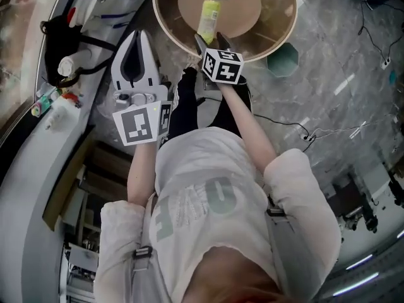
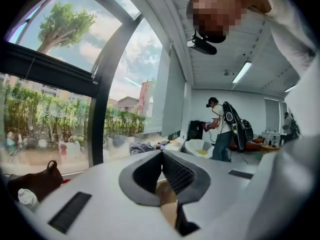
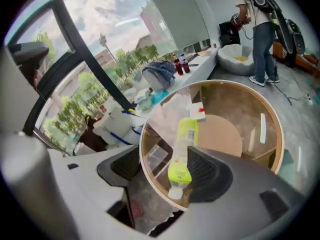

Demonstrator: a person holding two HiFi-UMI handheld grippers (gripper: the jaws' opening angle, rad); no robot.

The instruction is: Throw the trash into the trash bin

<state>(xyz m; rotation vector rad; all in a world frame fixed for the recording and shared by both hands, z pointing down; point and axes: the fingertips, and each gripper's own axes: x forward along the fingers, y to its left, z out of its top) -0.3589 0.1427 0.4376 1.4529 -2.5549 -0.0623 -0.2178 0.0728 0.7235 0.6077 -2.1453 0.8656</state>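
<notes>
Floor (image 1: 328,62) lies open beside the trash bin (image 1: 288,27) — bottle (image 1: 209,14) within its rim.

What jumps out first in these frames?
A yellow-green bottle over the big round bin at the top of the head view, between the parted jaws of the right claw. Next, the white left claw, shut, beside the bin's rim near the curved counter.
</notes>
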